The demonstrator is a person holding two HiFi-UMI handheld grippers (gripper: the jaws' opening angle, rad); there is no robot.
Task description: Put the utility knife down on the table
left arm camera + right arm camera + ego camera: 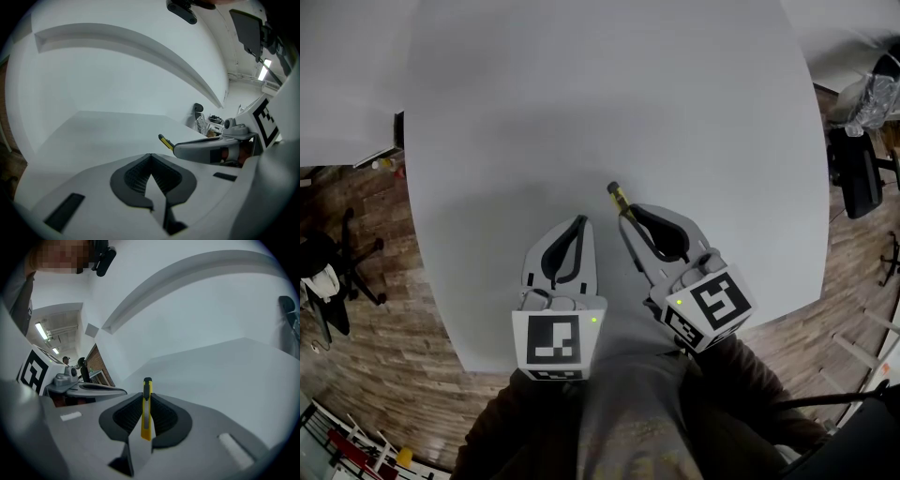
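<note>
A slim yellow and black utility knife (146, 408) is clamped between the jaws of my right gripper (146, 397), its black tip sticking out past them. From the head view the knife (619, 199) points up and left from the right gripper (630, 217), just over the grey table (609, 103). My left gripper (579, 223) sits beside it to the left, jaws closed together on nothing. In the left gripper view the left gripper (150, 157) shows shut and empty, with the knife (165, 141) poking out of the right gripper at the right.
The table's near edge runs just under both grippers. Wooden floor surrounds it, with an office chair (853, 169) at the right and a chair base (342, 272) at the left. A second table (342, 75) lies at the upper left.
</note>
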